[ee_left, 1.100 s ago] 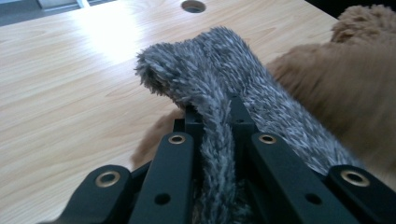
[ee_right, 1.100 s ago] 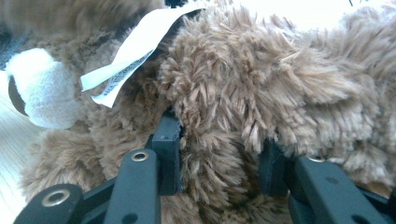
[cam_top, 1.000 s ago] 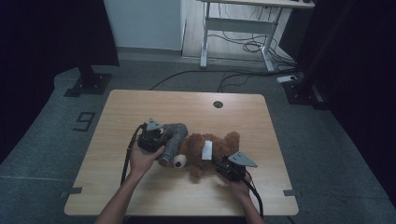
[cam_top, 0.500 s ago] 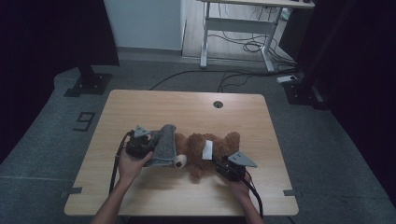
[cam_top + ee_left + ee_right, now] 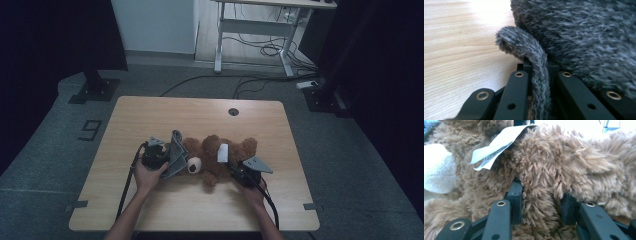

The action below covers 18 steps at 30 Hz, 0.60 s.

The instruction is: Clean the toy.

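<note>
Brown teddy bear [image 5: 216, 156] lying across the middle of the table [image 5: 150, 112], nearer the front edge than the back, white muzzle [image 5: 194, 165] toward the left edge, white tag [image 5: 223, 152] on its body. Grey fleece garment [image 5: 175, 154] bunched against the bear's head end, partly standing off the tabletop.

Left gripper [image 5: 161, 157] just left of the bear, held in a hand [image 5: 145, 176] entering from the front edge; jaws nearly closed, pinching a thin fold of the grey fleece [image 5: 534, 57], with the bulk of the cloth spreading up and to the right in the left gripper view above bare wood [image 5: 454, 50].

Right gripper [image 5: 239, 172] at the bear's right side, toward the front edge; jaws part-way closed and just tightened further, clamping a tuft of brown fur [image 5: 541, 195] between the pads. Tag [image 5: 496, 145] and muzzle [image 5: 436, 170] visible beyond in the right gripper view.
</note>
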Motion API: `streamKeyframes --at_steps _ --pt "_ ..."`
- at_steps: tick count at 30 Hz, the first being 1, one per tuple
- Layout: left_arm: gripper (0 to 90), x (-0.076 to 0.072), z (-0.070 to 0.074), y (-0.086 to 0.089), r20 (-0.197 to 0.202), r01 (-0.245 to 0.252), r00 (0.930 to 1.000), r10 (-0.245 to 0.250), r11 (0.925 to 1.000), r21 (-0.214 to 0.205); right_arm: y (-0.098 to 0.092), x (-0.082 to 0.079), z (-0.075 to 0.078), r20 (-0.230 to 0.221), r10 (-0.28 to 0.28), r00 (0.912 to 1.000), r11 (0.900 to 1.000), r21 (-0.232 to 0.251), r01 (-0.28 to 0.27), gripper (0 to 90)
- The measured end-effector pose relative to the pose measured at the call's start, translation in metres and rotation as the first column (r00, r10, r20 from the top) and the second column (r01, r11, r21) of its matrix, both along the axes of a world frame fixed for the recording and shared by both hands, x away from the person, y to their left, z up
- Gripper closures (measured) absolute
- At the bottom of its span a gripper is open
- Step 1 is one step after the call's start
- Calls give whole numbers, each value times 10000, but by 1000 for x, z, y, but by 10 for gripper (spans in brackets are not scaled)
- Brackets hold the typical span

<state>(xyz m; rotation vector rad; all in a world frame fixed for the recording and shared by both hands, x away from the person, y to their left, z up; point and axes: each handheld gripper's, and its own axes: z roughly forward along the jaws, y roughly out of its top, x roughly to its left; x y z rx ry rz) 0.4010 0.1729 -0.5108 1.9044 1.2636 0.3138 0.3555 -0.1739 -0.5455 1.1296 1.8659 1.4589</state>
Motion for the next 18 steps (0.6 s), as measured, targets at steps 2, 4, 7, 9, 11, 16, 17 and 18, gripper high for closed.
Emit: streamKeyframes --at_steps 2,4,7,9,11,16,17,18 --pt "832 3 3 1 13 109 9999 -109 9999 40 -2 7 0 85 -49 10000 9999 -149 51 612" --pt "832 5 19 3 452 45 9990 -51 9999 126 -5 13 3 106 -2 9999 9992 -405 7 612" --pt "832 9 39 -3 934 66 9956 -79 9999 134 -8 20 3 100 -11 9999 9989 -468 16 612" --pt "832 14 59 -13 1301 257 9911 -263 9997 58 -8 22 3 175 -52 9998 9985 -543 62 611" --pt "831 20 77 -27 1582 703 9851 -672 9974 -141 -9 23 2 200 -20 9998 9984 -560 31 612" --pt "827 37 97 -66 1530 1412 9783 -1398 9900 18 -8 22 3 265 101 9996 9977 -680 -83 610" --pt "825 45 93 -84 1194 1544 9802 -1579 9873 380 -10 22 3 209 186 9996 9980 -609 -173 608" --pt "824 45 93 -84 1194 1544 9802 -1579 9873 380 -10 22 3 209 186 9996 9980 -609 -173 608"
